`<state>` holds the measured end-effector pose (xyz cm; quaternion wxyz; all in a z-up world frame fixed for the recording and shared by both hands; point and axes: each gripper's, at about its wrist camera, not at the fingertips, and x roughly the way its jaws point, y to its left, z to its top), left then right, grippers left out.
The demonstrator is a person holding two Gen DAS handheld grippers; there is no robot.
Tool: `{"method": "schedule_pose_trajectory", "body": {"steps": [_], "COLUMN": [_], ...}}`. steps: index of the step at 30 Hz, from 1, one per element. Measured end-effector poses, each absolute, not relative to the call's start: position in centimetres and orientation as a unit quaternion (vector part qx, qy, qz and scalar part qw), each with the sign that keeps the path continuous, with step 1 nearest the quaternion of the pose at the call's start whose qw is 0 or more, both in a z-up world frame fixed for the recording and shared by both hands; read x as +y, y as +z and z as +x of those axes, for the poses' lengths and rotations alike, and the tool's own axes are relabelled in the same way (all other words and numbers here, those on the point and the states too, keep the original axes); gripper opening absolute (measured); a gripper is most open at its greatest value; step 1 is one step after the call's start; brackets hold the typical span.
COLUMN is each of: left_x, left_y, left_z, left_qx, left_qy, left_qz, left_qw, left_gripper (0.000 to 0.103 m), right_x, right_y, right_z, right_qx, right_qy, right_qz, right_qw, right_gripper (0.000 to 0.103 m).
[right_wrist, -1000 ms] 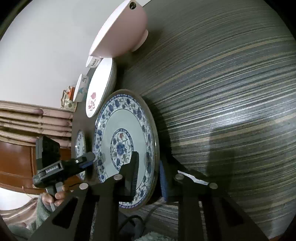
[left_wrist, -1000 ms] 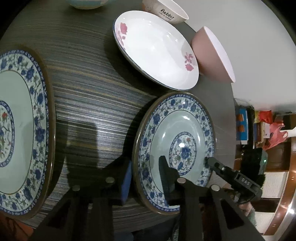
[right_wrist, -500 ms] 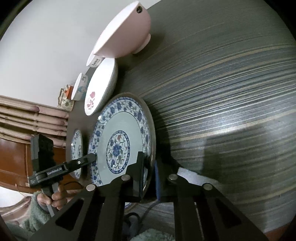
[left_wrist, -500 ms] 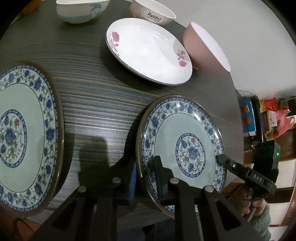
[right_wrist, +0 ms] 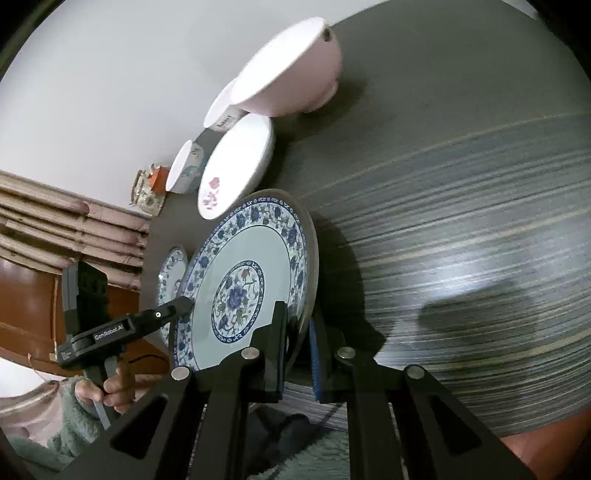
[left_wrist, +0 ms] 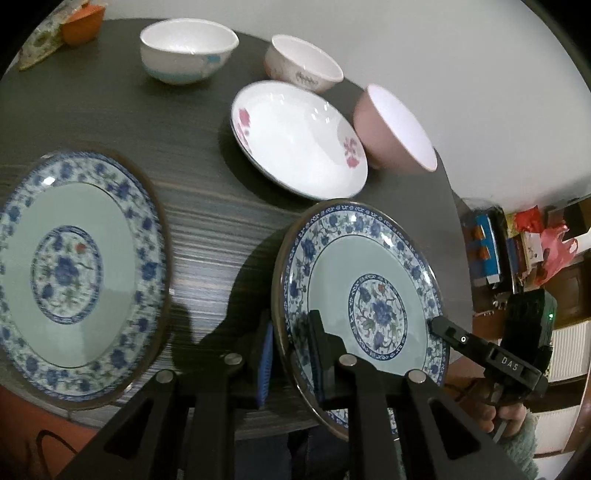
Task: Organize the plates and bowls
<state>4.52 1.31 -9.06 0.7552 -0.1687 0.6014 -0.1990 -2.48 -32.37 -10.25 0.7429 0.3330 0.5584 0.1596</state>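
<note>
A blue-flowered plate (left_wrist: 369, 280) is held off the dark table by both grippers. My left gripper (left_wrist: 291, 354) is shut on its near-left rim. My right gripper (right_wrist: 298, 350) is shut on its opposite rim; the plate also shows in the right wrist view (right_wrist: 255, 273), and the right gripper also shows at the plate's right side in the left wrist view (left_wrist: 480, 350). A second, larger blue-flowered plate (left_wrist: 70, 273) lies on the table (left_wrist: 207, 206) to the left.
Behind stand a white plate with pink flowers (left_wrist: 295, 136), a pink bowl (left_wrist: 395, 133), a white "Rabbit" bowl (left_wrist: 303, 62), a white-and-blue bowl (left_wrist: 188, 50) and an orange cup (left_wrist: 79, 24). The table edge runs close on the right.
Both grippers have closed on the plate's rims and lifted it off the table, tilting it. The cameras have pulled back, so more bowls show.
</note>
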Motion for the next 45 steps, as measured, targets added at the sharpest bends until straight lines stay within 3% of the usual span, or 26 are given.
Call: {"method": "schedule_pose_trajectory", "body": {"steps": [19,30,45], "left_x": [15.5,22.8,23.4], "left_y": [-3.8,-7.1,-11.1], "left_z": [4.2,4.0,5.0], "left_qx": [0.535,0.551,0.582], "left_qy": [-0.09,-0.02,-0.011], "left_qz": [-0.21,-0.236,-0.24], "left_qw": [0.813,0.8,0.777], "left_gripper": [0.016,0.016,0.019], "right_x": [-19.8,-10.2,-5.8], "right_y": [-5.8,-7.2,-10.3], "right_z": [3.3,6.3,7.2], "right_qx": [0.541,0.567,0.607], "right_qy": [0.259,0.294,0.283], "right_qz": [0.267,0.215,0.171], "right_qw": [0.754,0.738,0.723], "right_gripper": [0.013,0.013,0.015]}}
